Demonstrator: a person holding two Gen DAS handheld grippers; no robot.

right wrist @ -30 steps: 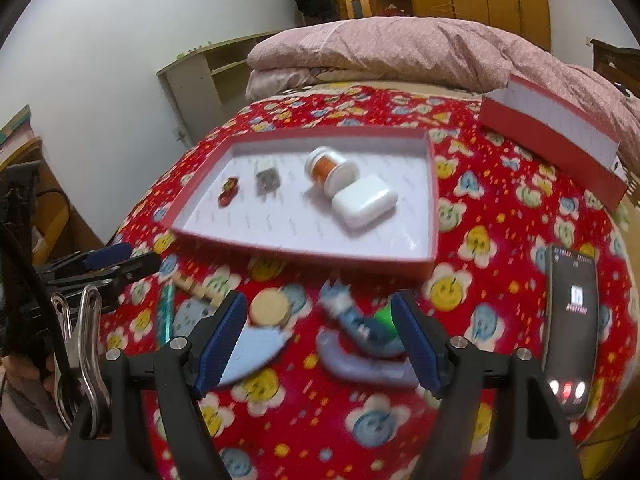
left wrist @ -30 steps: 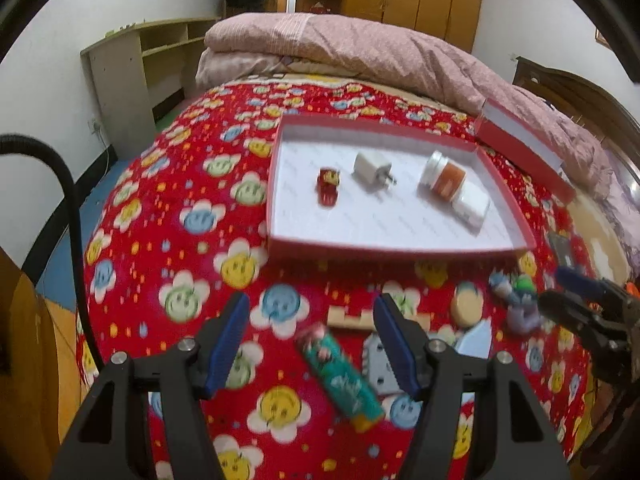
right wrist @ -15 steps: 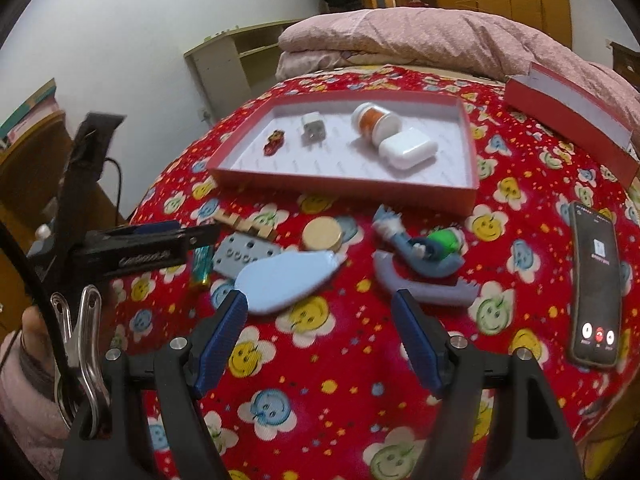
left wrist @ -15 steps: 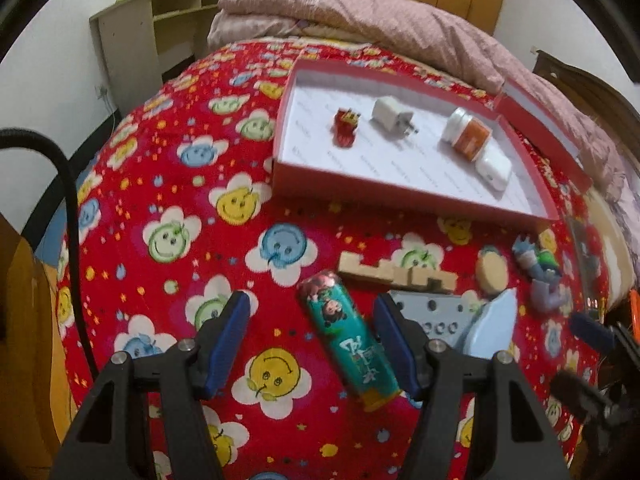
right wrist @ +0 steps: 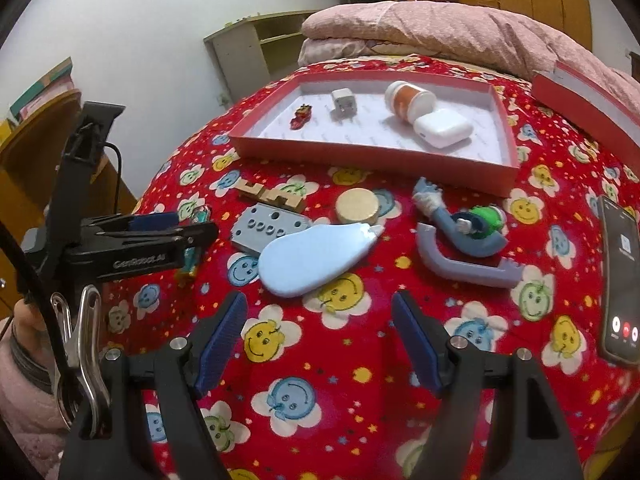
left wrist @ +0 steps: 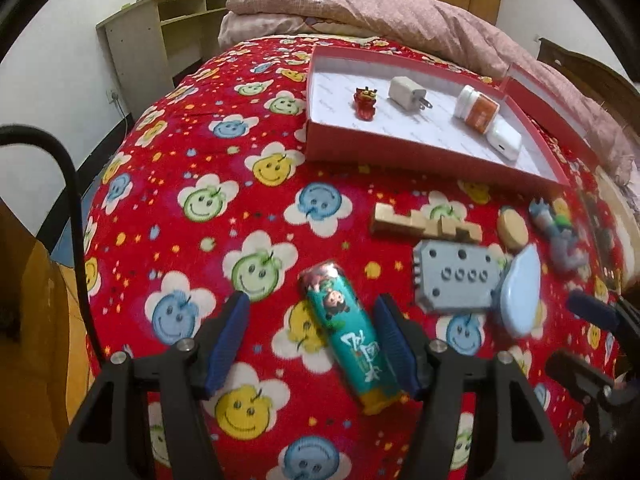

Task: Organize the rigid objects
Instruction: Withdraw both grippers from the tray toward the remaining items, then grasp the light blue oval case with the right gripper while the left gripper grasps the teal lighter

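**Left jaws straddle the teal tube; right gripper hangs open over bare cloth**

In the right wrist view the teal cartoon-printed tube [left wrist: 354, 336] is mostly hidden behind the left gripper [left wrist: 312, 340], with only slivers showing. The phone [right wrist: 622, 280] is cut off by the right frame edge, and in the left wrist view the toys at the far right are blurred. The right gripper [right wrist: 320, 344] appears there only as dark parts at the edge.

The red tray [left wrist: 420, 160] holds four things: a small red figure [left wrist: 365, 103], a white charger plug [left wrist: 408, 94], an orange pill bottle [left wrist: 476, 110] lying on its side, and a white earbud case [left wrist: 505, 143] just beside the bottle. The tray's near half is bare floor.

The left gripper is spread wide with the tube lying tilted between its fingers, close to the right-hand pad; contact cannot be told. The right gripper is likewise wide open and holds nothing, over the flowered bedspread [right wrist: 348, 400] near a light blue teardrop piece [right wrist: 312, 260].

Between tray and grippers lie a wooden puzzle piece [left wrist: 424, 226], a grey holed plate [left wrist: 456, 278], a round tan disc [right wrist: 357, 205] and a blue-grey toy figure [right wrist: 468, 232], closely packed
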